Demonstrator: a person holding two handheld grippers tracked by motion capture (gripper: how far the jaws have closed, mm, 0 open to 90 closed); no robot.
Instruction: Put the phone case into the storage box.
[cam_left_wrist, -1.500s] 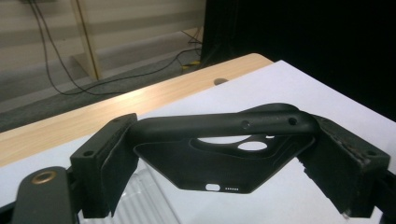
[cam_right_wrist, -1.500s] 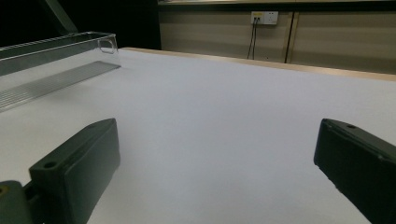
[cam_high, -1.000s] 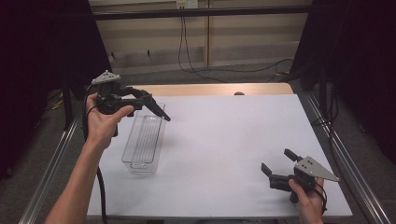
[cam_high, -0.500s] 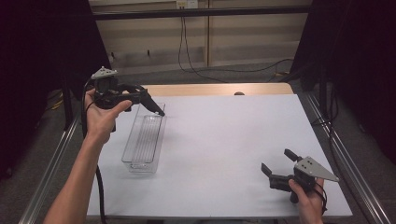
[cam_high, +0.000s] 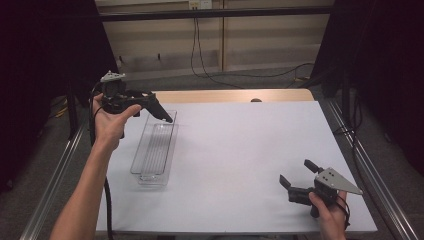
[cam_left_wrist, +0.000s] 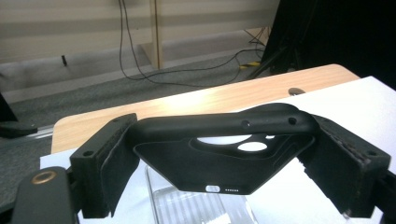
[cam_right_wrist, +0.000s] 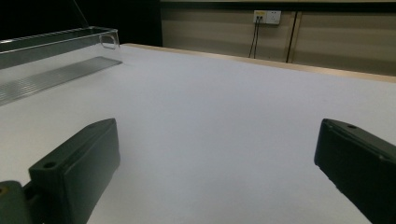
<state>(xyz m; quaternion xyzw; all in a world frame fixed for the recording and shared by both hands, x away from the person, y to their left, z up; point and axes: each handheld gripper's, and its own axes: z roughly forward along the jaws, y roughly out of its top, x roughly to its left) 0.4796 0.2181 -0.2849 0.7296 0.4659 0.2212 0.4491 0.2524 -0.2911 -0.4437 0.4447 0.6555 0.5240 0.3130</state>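
The black plastic phone case is clamped between the jaws of the left tool, held above the far end of the clear plastic tray at the counter's left; since a second ago it has drawn back leftward. The right tool rests near right, jaws wide, empty, unmoved.
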